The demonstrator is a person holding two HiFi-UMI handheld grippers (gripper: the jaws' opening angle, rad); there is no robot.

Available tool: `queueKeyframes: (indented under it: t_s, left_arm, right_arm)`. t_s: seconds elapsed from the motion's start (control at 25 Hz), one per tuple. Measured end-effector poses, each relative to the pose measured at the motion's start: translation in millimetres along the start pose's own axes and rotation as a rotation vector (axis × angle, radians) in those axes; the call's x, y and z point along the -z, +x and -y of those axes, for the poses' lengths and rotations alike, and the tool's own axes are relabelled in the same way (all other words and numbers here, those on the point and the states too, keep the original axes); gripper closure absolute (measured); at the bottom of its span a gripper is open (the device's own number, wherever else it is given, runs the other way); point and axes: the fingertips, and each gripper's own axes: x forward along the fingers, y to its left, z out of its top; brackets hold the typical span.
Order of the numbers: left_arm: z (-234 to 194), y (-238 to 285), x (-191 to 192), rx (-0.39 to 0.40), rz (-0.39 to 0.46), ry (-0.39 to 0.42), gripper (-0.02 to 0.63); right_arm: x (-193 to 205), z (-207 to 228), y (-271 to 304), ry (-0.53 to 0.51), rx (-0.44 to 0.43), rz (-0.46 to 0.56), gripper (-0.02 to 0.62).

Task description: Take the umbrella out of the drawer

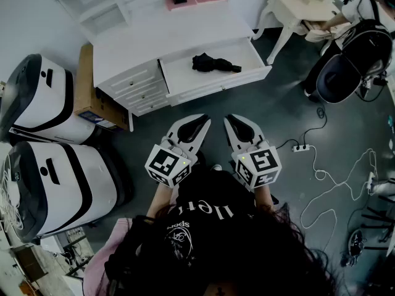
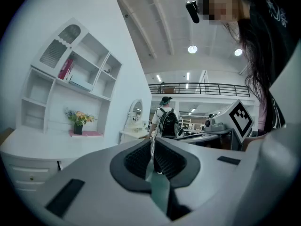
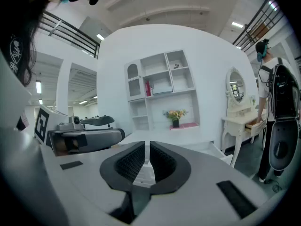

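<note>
A black folded umbrella [image 1: 215, 63] lies in the open drawer [image 1: 185, 79] of a white desk [image 1: 160, 36]. Both grippers hang side by side in front of the drawer, well short of it, above the dark floor. My left gripper [image 1: 200, 121] is shut with nothing between its jaws, and its own view [image 2: 152, 142] shows the pads nearly touching. The right gripper [image 1: 231, 119] is likewise shut and empty [image 3: 147, 147]. In the right gripper view the desk's top and the open drawer's corner [image 3: 221, 152] lie ahead; the umbrella does not show in either gripper view.
Two large white machines [image 1: 43, 100] [image 1: 55, 187] stand at the left, with a cardboard box [image 1: 92, 97] against the desk's side. A power strip [image 1: 302, 148] and cables lie on the floor at right. A person with a backpack [image 1: 361, 45] stands by a white dressing table [image 1: 302, 5].
</note>
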Motion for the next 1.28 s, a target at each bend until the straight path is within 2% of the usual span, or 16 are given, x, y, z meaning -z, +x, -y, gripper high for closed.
queueKeyframes:
  t_s: [0.64, 1.04, 1.28]
  left_arm:
    - [9.0, 0.7, 4.7, -0.021, -0.046, 0.015, 0.578]
    - [-19.4, 13.9, 12.4, -0.051, -0.071, -0.008, 0.578]
    - [-53.7, 44.4, 23.3, -0.039, -0.088, -0.034, 0.578]
  right_arm:
    - [3.5, 9.3, -6.0, 0.025, -0.004, 0.02, 0.532]
    - [7.5, 23.6, 19.5, 0.038, -0.023, -0.006, 0.531]
    - [10.2, 54.0, 52.8, 0.047, -0.002, -0.038, 0.531]
